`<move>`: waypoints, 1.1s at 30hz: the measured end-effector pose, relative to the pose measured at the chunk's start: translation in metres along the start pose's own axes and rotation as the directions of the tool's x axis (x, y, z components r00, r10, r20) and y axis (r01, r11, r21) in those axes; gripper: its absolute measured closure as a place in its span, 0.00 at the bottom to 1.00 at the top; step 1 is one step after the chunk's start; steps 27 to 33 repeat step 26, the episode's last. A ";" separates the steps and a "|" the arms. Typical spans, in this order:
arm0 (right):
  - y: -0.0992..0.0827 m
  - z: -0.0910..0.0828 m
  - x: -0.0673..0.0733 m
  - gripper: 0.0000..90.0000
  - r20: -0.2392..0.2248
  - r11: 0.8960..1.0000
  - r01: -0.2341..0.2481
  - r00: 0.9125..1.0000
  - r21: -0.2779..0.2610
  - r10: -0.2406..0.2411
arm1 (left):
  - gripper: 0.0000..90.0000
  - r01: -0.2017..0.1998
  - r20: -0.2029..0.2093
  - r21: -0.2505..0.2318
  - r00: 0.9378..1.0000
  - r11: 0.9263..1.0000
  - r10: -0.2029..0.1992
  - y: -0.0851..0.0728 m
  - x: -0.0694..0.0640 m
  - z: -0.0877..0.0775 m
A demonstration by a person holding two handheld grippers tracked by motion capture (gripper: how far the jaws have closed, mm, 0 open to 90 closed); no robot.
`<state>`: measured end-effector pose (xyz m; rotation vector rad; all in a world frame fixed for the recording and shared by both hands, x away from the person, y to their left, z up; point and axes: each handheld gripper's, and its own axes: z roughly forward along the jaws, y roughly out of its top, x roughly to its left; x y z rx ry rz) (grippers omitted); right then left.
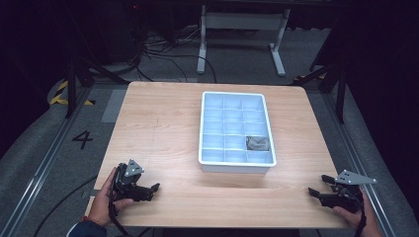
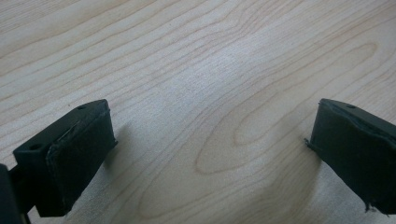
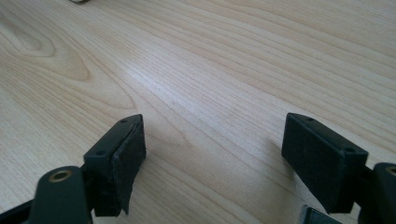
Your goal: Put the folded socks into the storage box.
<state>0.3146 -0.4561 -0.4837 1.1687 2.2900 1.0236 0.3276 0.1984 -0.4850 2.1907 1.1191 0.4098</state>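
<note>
High view: left gripper at lower left, right gripper at lower right, both resting near the table's front edge, jaws spread wide, nothing between them. Grey crumpled item right of centre, in a right-column compartment of the white divided tray, second row from the front. Probably a start or rest pose, with no grasp begun. Next move likely calls for a reach up and inward over the tray wall, the right gripper being nearer. Hard to make out: the item's material and shape. Both gripper views: bare wood grain between open jaws.
</note>
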 end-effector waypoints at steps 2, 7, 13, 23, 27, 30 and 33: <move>0.000 0.000 0.000 0.25 0.000 1.000 0.002 1.000 0.000 -0.002 | 0.00 -0.002 -0.001 0.000 1.000 1.000 0.002 0.000 0.000 0.000; 0.000 0.000 0.000 0.25 -0.001 1.000 0.002 1.000 0.000 -0.002 | 0.00 -0.003 -0.002 0.001 1.000 1.000 0.003 0.000 0.000 0.000; 0.000 0.000 0.000 0.25 -0.002 1.000 0.002 1.000 0.000 -0.002 | 0.00 -0.003 -0.002 0.001 1.000 1.000 0.003 0.000 0.000 0.000; 0.000 0.000 -0.001 0.25 -0.002 1.000 0.002 1.000 0.001 -0.002 | 0.00 -0.009 -0.010 -0.001 1.000 1.000 0.009 0.001 0.000 0.000; 0.000 0.000 -0.001 0.25 -0.002 1.000 0.001 1.000 0.001 -0.001 | 0.00 -0.009 -0.009 -0.001 1.000 1.000 0.009 0.001 0.000 0.000; 0.000 0.000 -0.001 0.25 -0.002 1.000 0.001 1.000 0.001 -0.001 | 0.00 -0.009 -0.009 -0.001 1.000 1.000 0.009 0.001 0.000 0.000; 0.000 0.000 -0.001 0.25 -0.002 1.000 0.001 1.000 0.001 -0.001 | 0.00 -0.009 -0.009 -0.001 1.000 1.000 0.009 0.001 0.000 0.000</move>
